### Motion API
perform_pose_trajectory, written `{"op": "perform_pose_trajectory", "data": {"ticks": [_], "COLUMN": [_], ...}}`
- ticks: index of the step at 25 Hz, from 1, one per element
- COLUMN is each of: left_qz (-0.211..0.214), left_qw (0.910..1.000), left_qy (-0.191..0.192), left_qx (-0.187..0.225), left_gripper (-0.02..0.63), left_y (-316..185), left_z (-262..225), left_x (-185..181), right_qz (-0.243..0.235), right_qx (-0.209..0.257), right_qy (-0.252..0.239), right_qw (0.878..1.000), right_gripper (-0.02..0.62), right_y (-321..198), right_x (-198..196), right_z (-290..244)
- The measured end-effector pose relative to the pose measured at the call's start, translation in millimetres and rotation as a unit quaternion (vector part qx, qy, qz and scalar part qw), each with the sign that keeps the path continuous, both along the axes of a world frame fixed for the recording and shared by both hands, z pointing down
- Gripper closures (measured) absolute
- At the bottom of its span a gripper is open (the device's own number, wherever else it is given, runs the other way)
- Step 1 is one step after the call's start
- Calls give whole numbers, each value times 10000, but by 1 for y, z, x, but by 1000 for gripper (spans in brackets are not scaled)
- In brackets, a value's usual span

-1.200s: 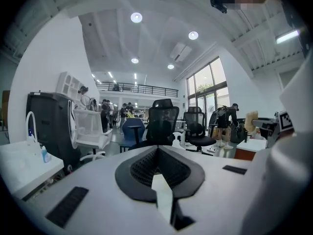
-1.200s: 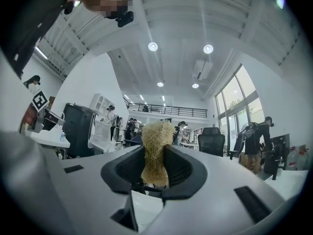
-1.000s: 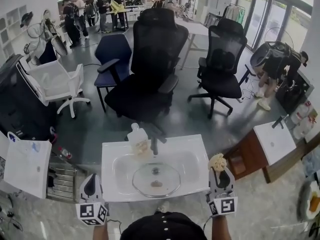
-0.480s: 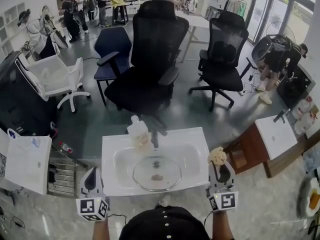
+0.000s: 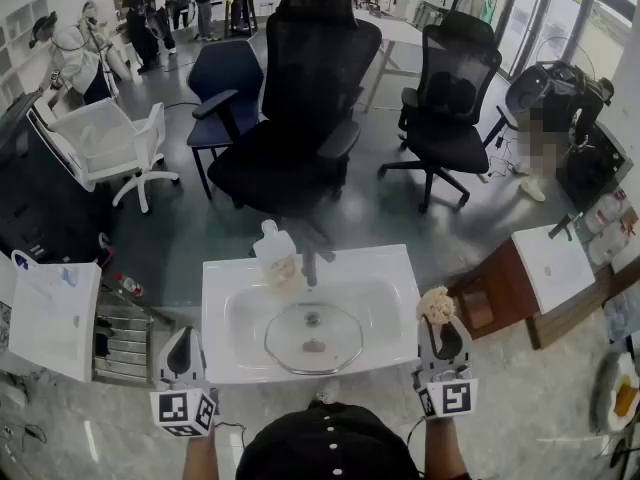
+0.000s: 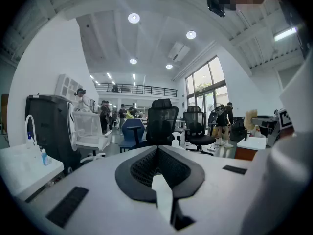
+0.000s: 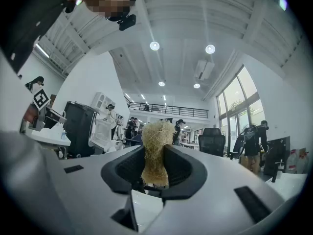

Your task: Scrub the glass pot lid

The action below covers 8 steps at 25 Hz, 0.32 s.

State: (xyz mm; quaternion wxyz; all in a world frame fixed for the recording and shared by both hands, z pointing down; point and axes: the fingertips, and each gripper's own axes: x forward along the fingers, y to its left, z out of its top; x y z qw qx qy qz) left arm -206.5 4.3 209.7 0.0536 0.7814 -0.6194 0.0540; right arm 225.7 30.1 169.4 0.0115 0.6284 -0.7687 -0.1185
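A round glass pot lid (image 5: 313,336) with a dark knob and a brown smear lies flat in the white sink basin (image 5: 392,268). My right gripper (image 5: 437,315) is held upright just right of the sink, shut on a tan fibrous scrubber (image 5: 435,305); the scrubber (image 7: 156,151) stands up between the jaws in the right gripper view. To the left of the sink, near its front corner, my left gripper (image 5: 181,351) is shut and empty. In the left gripper view its jaws (image 6: 157,168) meet with nothing between them. Neither gripper touches the lid.
A plastic soap bottle (image 5: 274,254) stands on the sink's far rim beside the faucet (image 5: 307,265). Black office chairs (image 5: 300,118) stand behind the sink. A white cabinet (image 5: 50,318) sits at left, a small wooden stand with a white top (image 5: 545,268) at right.
The view has shifted slightly, so the sink and lid sit a little higher in frame. Both grippers have kept their places beside the sink.
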Motion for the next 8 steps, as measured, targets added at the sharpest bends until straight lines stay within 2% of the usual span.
{"op": "perform_pose_trajectory", "data": {"ticks": [8], "left_qz": [37], "left_qw": [10000], "left_qy": [26], "left_qx": [-51], "left_gripper": [580], "left_y": [-9], "left_z": [8], "left_x": [5], "right_qz": [54], "right_qx": [13], "right_qy": [-6], "right_qw": [10000], "right_gripper": [466], "right_y": [-6], "right_x": [0], "right_z": [2]}}
